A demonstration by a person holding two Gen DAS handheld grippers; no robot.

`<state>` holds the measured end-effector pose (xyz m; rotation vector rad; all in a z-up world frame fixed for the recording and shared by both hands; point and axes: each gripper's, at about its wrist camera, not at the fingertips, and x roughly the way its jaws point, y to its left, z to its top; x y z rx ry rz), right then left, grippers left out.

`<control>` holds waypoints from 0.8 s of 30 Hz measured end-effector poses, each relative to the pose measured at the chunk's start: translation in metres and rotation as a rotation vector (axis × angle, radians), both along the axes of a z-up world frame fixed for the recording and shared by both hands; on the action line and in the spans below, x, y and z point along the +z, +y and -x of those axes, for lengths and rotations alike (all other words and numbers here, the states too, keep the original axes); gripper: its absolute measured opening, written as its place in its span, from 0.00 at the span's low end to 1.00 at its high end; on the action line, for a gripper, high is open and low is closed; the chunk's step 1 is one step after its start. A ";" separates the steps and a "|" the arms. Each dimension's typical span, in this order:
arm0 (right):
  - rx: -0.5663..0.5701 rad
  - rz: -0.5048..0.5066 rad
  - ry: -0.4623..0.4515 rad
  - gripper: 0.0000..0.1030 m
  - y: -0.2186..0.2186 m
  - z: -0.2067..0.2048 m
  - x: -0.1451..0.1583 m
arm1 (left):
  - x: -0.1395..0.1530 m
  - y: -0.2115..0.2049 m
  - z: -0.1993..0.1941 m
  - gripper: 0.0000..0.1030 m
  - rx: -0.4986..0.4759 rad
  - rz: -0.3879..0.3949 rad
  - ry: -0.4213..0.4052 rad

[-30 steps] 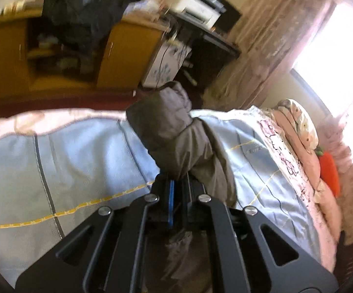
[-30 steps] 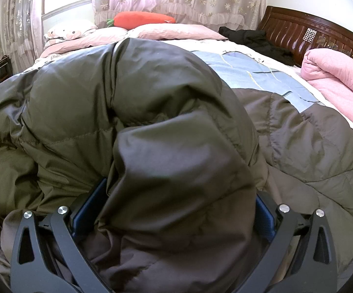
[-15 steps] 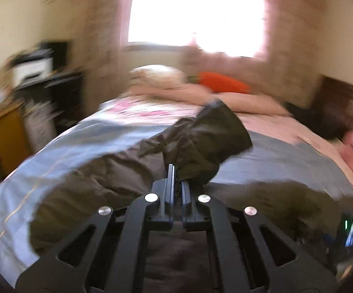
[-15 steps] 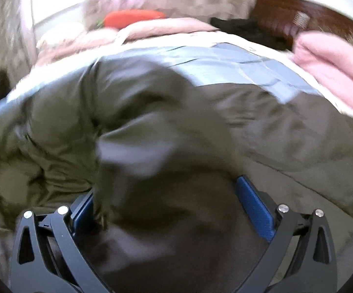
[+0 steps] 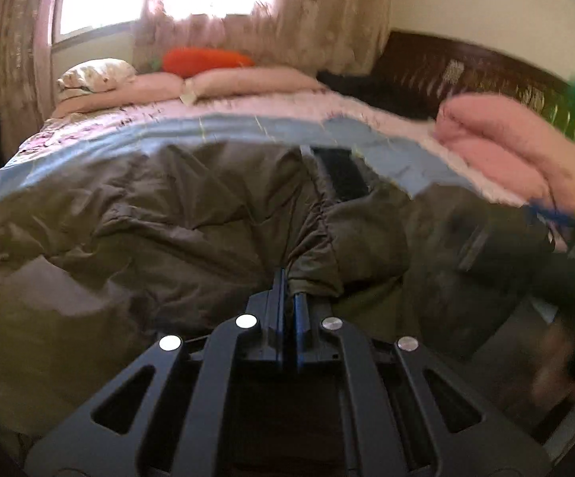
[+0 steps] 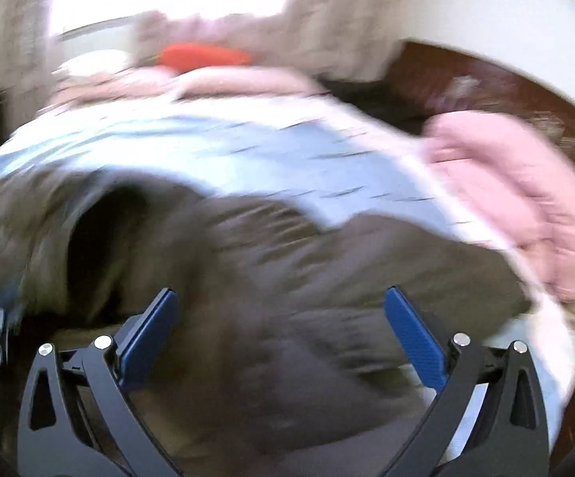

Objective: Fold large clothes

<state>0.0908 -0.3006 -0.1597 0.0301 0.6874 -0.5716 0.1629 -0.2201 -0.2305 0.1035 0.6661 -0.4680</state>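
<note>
With the left claw [image 5: 290, 294] clenched on a pinch of the olive puffer jacket [image 5: 168, 214] spread across the bed [image 5: 247, 127] and the right claw [image 6: 281, 318] released above it, lay that fold down flat, unbunched

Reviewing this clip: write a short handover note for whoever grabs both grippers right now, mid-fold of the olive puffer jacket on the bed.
Left gripper: shut on a gathered fold of the olive puffer jacket, near its elastic cuff.
Right gripper: jaws wide open over the jacket, gripping nothing; that view is motion-blurred.
Jacket: spread across the blue bedsheet, sleeve laid over the body toward the middle. A pink blanket sits at its right, pillows and an orange plush behind.
Done: it looks like one sleeve is folded in.
Left: release the sleeve, probably fold in the other side, then fold the body and smooth it.
</note>
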 end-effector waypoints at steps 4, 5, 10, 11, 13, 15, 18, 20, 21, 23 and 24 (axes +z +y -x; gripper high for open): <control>0.080 -0.358 -0.267 0.99 -0.032 0.019 0.030 | -0.013 0.011 0.004 0.04 -0.031 0.015 0.019; 0.129 -0.446 -0.327 0.99 -0.031 0.015 0.035 | -0.014 0.017 0.004 0.04 -0.035 0.051 0.034; 0.380 -0.439 -0.187 0.99 0.019 -0.038 0.024 | -0.024 0.040 -0.001 0.07 -0.040 0.174 0.114; 0.386 -0.396 -0.141 0.99 0.028 -0.047 0.017 | -0.025 0.042 -0.004 0.07 -0.039 0.191 0.125; 0.377 -0.350 0.004 0.99 0.043 -0.071 -0.019 | -0.028 0.044 -0.003 0.10 -0.035 0.200 0.134; 0.307 -0.332 0.151 0.99 0.044 -0.087 -0.061 | -0.029 0.043 0.002 0.16 -0.016 0.155 0.122; 0.296 -0.487 0.145 0.99 0.025 -0.090 -0.109 | -0.028 0.034 0.014 0.62 -0.077 0.098 0.103; 0.306 -0.514 0.131 0.99 0.021 -0.086 -0.112 | -0.021 0.021 0.034 0.98 -0.250 0.067 0.082; 0.308 -0.510 0.132 0.99 0.022 -0.084 -0.112 | -0.018 0.018 0.041 0.98 -0.311 0.047 0.075; 0.310 -0.499 0.132 0.99 0.025 -0.082 -0.112 | -0.009 0.009 0.061 0.98 -0.478 -0.028 0.058; 0.307 -0.503 0.128 0.99 0.026 -0.080 -0.110 | -0.001 0.007 0.072 0.98 -0.569 -0.069 0.032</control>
